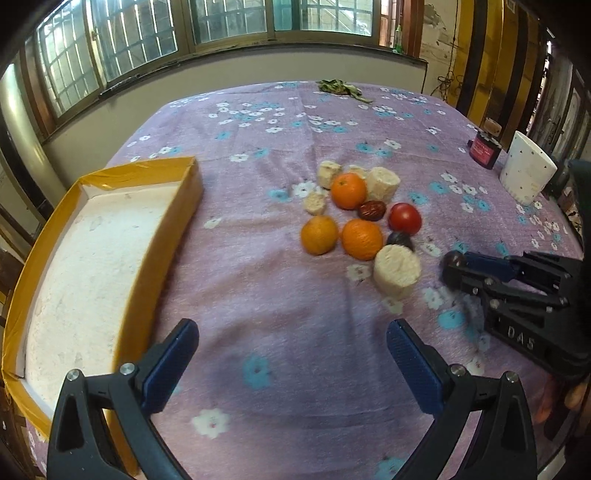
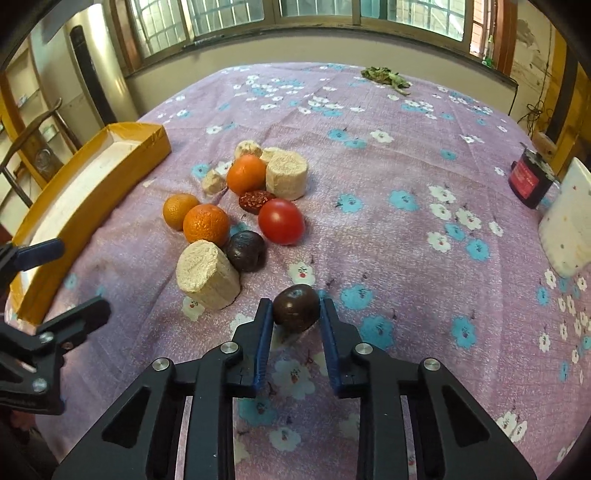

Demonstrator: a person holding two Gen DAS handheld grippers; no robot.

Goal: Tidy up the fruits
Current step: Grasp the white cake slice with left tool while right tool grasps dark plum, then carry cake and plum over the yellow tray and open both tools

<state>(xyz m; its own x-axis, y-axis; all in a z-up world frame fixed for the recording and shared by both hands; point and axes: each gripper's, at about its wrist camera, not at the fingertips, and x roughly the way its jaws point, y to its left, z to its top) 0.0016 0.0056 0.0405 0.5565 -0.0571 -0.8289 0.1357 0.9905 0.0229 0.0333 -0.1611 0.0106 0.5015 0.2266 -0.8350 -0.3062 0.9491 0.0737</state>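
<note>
Floral purple cloth (image 2: 388, 177) carried the dark fruit (image 2: 296, 308), gripped squarely between the right gripper (image 2: 296, 314) pads; left gripper (image 1: 291, 343) gaped empty nearer the tray (image 1: 92, 236).

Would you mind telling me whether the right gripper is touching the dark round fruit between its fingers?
Touching. The right wrist view shows both blue pads of the right gripper pressed against the sides of the dark round fruit, with no gap.

A room in a home: a bench (image 1: 258, 258) under a lilac flowered cloth (image 2: 369, 184), barred windows (image 1: 229, 22) along the far wall, a wooden chair (image 2: 33, 136) and shelves (image 2: 22, 96) at the left.
</note>
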